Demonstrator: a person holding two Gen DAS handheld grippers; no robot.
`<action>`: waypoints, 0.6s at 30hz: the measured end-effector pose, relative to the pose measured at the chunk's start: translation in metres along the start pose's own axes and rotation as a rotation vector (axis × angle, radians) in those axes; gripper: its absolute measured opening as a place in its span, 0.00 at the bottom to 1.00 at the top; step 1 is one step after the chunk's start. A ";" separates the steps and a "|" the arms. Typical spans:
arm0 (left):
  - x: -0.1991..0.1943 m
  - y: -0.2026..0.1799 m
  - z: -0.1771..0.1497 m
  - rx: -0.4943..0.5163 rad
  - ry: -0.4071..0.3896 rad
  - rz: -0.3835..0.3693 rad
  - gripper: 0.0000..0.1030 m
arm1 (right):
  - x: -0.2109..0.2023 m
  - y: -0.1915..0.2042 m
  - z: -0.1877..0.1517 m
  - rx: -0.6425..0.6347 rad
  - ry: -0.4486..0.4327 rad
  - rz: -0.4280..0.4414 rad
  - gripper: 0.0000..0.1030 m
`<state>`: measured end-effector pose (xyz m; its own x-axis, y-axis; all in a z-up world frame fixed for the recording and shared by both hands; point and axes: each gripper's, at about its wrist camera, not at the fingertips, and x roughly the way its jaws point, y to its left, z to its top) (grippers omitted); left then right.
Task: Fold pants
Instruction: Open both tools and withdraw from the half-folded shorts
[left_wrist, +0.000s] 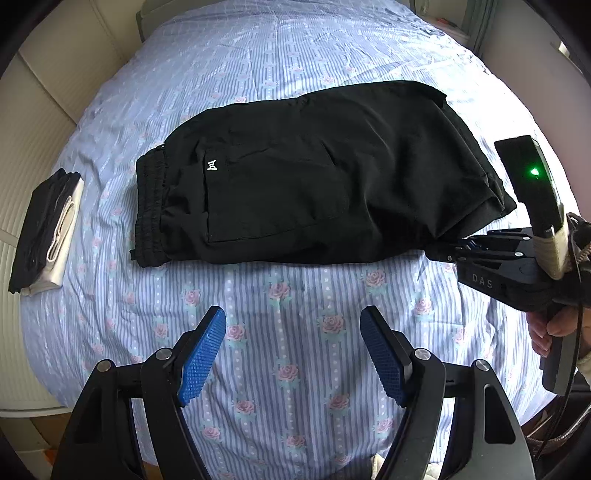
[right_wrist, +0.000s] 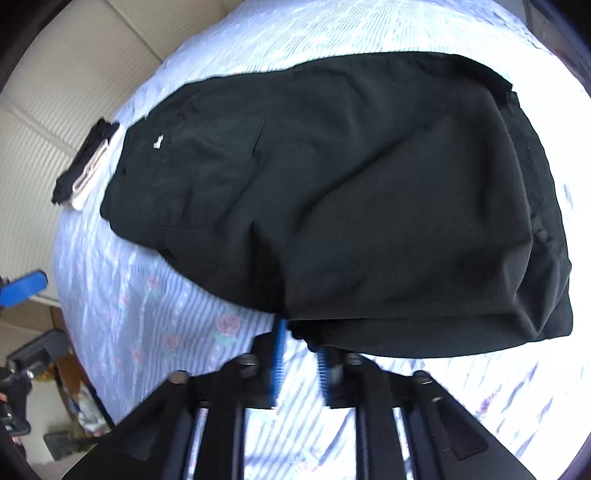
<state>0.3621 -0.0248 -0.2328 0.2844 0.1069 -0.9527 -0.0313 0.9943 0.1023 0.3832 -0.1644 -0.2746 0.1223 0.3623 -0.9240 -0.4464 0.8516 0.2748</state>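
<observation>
Black pants (left_wrist: 314, 177) lie folded over on the bed, waistband at the left, a small white logo near it. They fill the right wrist view (right_wrist: 351, 206). My left gripper (left_wrist: 293, 350) is open and empty, hovering over the sheet in front of the pants. My right gripper (right_wrist: 299, 347) is shut on the near right edge of the pants, where the fabric bunches between its blue pads. It also shows in the left wrist view (left_wrist: 448, 254) at the pants' right end.
The bed has a blue striped sheet with pink roses (left_wrist: 295, 369). A small stack of folded clothes, black and cream (left_wrist: 46, 230), lies at the bed's left edge. Cream padded walls (left_wrist: 37, 110) surround the bed.
</observation>
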 end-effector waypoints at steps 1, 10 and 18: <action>0.000 0.000 0.000 0.002 -0.001 -0.001 0.72 | -0.003 0.000 -0.002 0.001 0.016 -0.014 0.06; 0.005 0.012 -0.004 -0.038 0.027 -0.010 0.73 | -0.016 -0.011 -0.027 0.101 0.073 -0.131 0.16; -0.013 0.086 -0.003 -0.148 -0.075 -0.017 0.80 | -0.091 0.015 -0.026 0.229 -0.084 -0.193 0.58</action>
<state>0.3532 0.0596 -0.2121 0.3562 0.0958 -0.9295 -0.1649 0.9856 0.0384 0.3420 -0.1941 -0.1932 0.2628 0.2078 -0.9422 -0.1975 0.9674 0.1583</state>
